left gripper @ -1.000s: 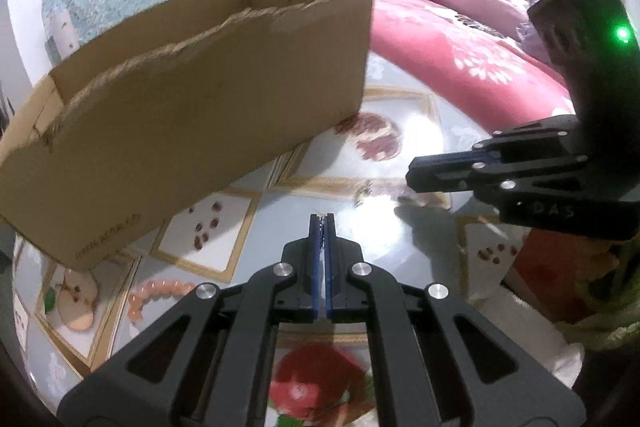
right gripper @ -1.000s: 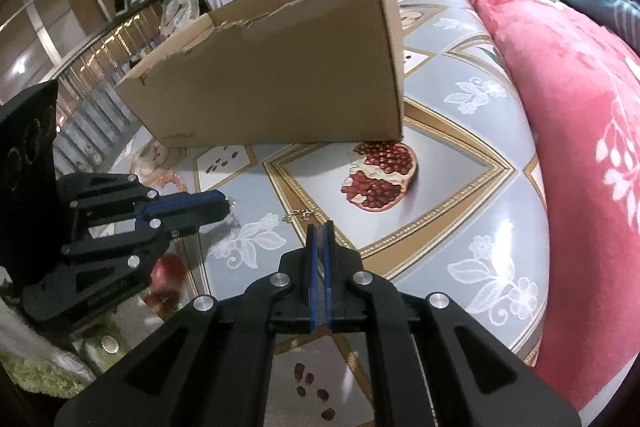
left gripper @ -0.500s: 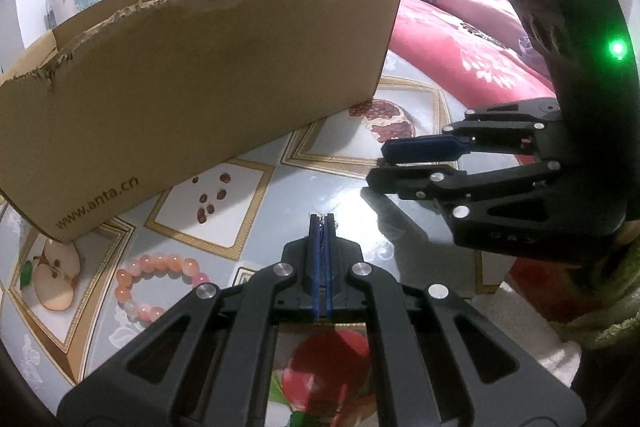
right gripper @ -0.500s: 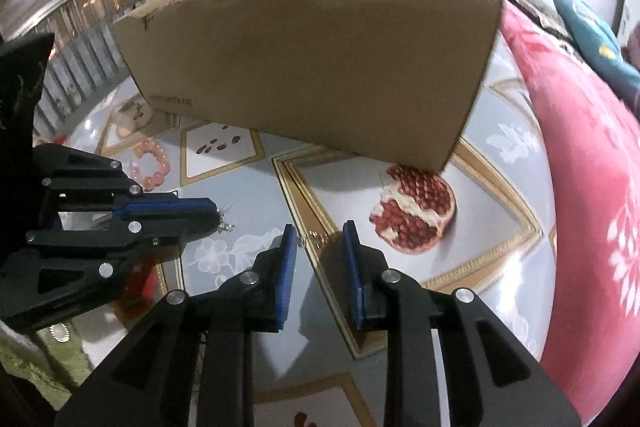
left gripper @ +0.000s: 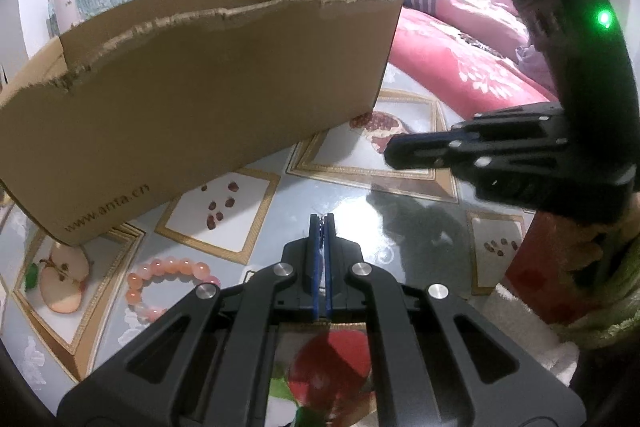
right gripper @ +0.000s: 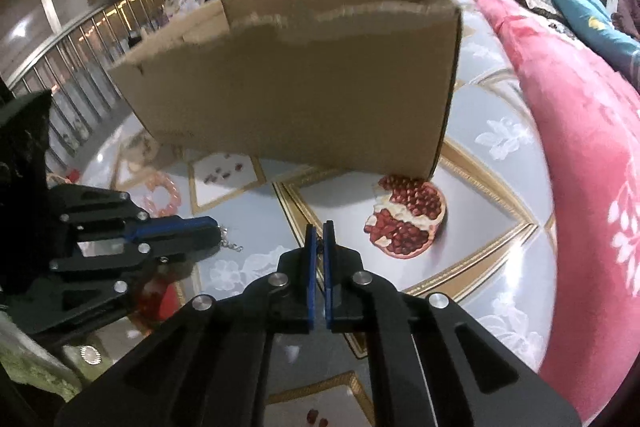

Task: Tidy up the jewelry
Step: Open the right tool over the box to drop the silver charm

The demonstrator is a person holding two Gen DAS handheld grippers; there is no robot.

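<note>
Left gripper (left gripper: 321,223): jaws pressed together at 6 o'clock of its own view, pinching one end of a thin silver chain (right gripper: 230,246); in the right wrist view the links dangle from its blue tip at 9 o'clock, just above the tablecloth (right gripper: 500,187); right gripper (right gripper: 319,233): jaws drawn close with a narrow slit between them, a dark speck showing in the slit; whether anything is gripped cannot be told; seen from the left wrist it enters at 3 o'clock, blurred; cardboard box (left gripper: 208,83): open-topped, ragged torn rim, standing on the cloth from 9 to 12 o'clock; pink bead bracelet (left gripper: 168,283): lying flat on the cloth at 8 o'clock, near the box's front corner, apart from both tools; pink quilt (right gripper: 580,155): along the 3 o'clock edge.
</note>
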